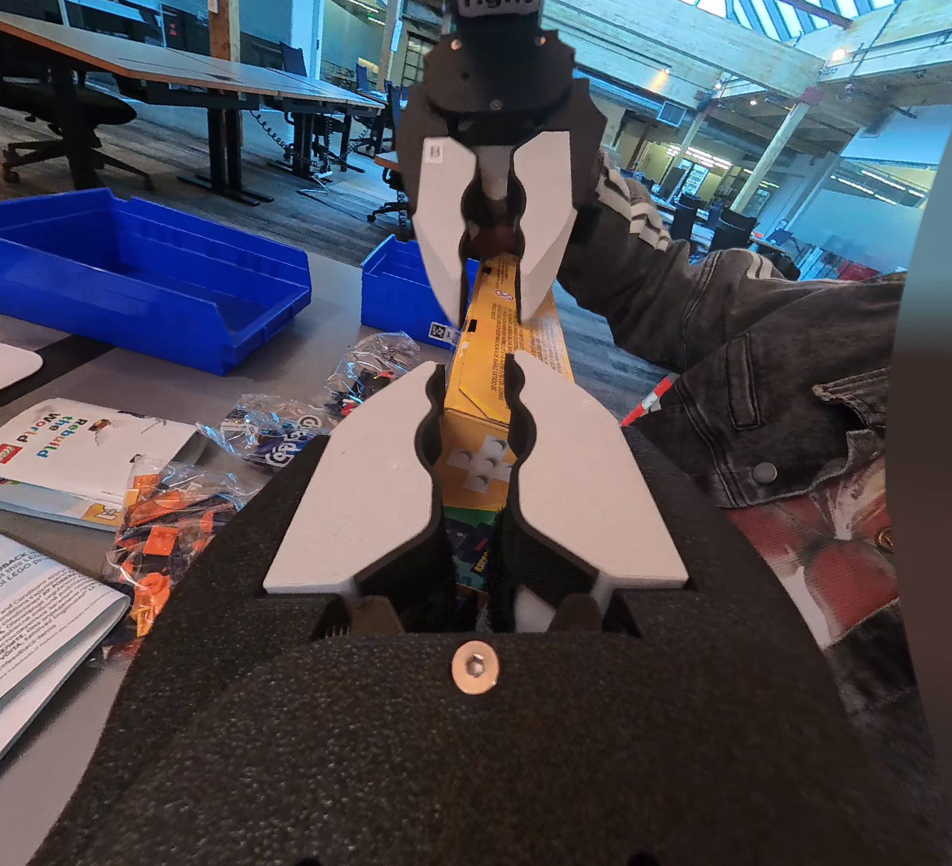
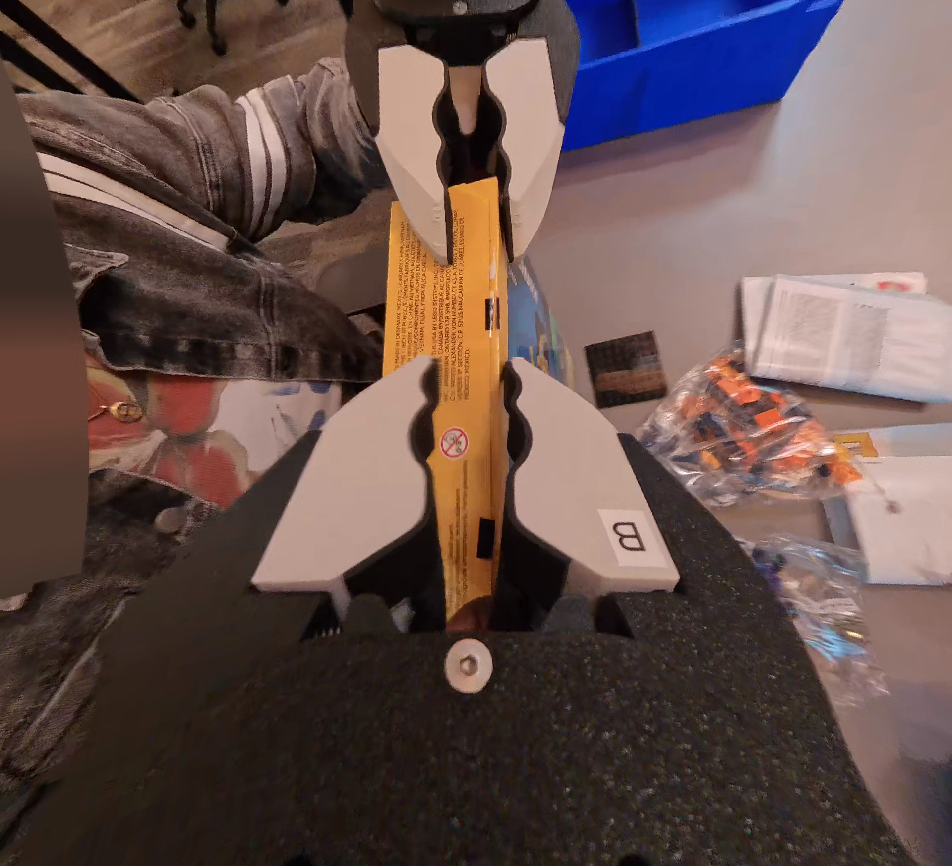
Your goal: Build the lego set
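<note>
A long, flat yellow cardboard box (image 1: 507,326) is held in the air between my two grippers, one at each end. In the left wrist view my left gripper (image 1: 473,361) is shut on the near end, its dark pads against both faces. My right gripper (image 1: 489,316) faces it and clamps the far end. In the right wrist view my right gripper (image 2: 470,365) is shut on the box (image 2: 453,316), and the left gripper (image 2: 476,256) grips the opposite end. The box hangs above the grey table (image 1: 268,378).
Two blue bins (image 1: 154,275) (image 1: 391,295) stand behind. Bags of orange bricks (image 1: 165,517) and dark bricks (image 1: 371,367) and booklets (image 1: 77,455) lie on the left. A small dark plate (image 2: 626,370) lies on the table. A person's denim sleeve (image 1: 695,305) is at the right. There is about 4 cm between the tips of the two grippers.
</note>
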